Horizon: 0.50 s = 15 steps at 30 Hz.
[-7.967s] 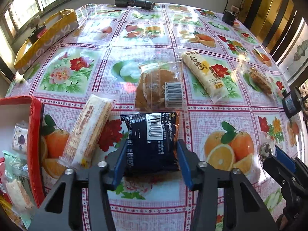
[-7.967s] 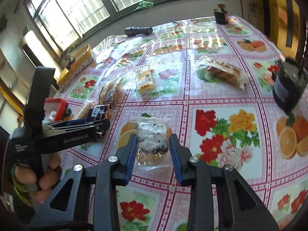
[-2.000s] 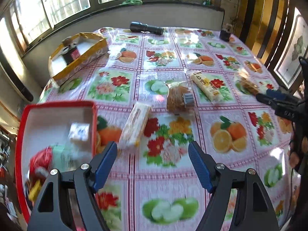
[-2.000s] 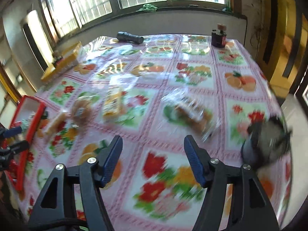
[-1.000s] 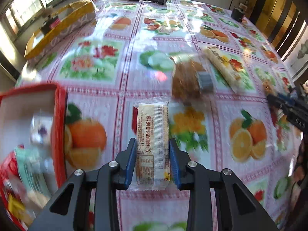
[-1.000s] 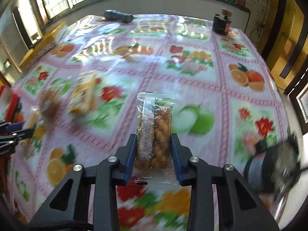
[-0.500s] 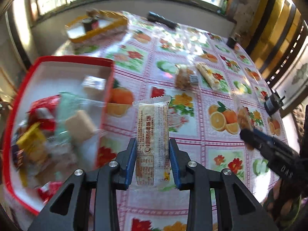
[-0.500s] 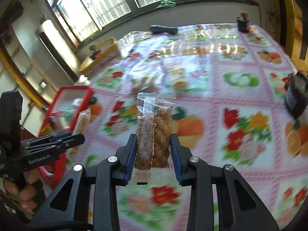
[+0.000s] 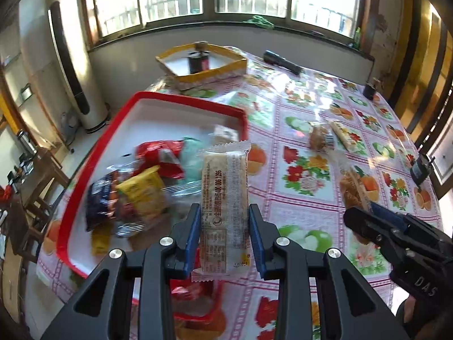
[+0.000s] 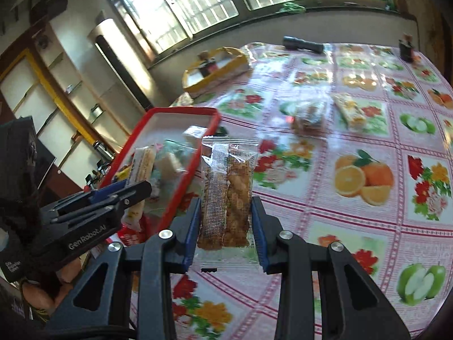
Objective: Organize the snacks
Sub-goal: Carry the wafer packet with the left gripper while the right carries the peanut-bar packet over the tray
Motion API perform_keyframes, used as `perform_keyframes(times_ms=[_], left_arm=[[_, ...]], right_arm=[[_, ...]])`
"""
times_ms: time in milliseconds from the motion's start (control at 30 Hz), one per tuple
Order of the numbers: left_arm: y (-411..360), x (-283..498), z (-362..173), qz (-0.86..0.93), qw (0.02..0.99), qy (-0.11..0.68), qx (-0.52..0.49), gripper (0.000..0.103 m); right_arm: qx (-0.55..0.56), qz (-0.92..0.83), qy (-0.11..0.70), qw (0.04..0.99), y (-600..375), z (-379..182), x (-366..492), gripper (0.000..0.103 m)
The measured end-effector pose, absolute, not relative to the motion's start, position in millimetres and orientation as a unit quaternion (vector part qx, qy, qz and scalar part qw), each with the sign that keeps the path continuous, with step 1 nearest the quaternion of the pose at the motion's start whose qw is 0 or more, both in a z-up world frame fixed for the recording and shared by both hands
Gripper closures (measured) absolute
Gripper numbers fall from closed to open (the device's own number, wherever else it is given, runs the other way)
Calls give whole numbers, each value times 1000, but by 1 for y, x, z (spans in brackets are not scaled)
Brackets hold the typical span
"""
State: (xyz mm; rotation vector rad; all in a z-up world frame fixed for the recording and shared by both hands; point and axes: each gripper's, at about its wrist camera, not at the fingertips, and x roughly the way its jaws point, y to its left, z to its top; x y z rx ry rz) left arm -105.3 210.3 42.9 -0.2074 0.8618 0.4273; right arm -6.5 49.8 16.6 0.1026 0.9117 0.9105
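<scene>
The red tray serves as the landmark; it sits at the left edge of the table with the fruit-and-flower tablecloth. Inside it lies a blurred heap of snacks: a dark packet, a yellow packet, a red packet and a pale green one.

Over the tray's right rim, the left gripper is clamped on a long pale wafer pack with printed text, held lengthwise and off the table.

Right of the tray, above the cloth, the right gripper grips a clear pack of golden fried snack; its pads press both sides.

Further right of the tray, two wrapped snacks lie on the cloth: a brown bun and, just beside it, a yellow-white bar.

Beyond the tray, toward the windows, stands a yellow-rimmed box holding a small bottle, and right of that a black flashlight.
</scene>
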Motion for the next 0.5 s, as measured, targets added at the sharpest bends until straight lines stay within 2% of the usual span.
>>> perform_keyframes(times_ms=[500], left_arm=[[238, -131, 45, 246, 877, 399, -107, 71]], right_arm=[[34, 446, 415, 792, 79, 25, -25, 66]])
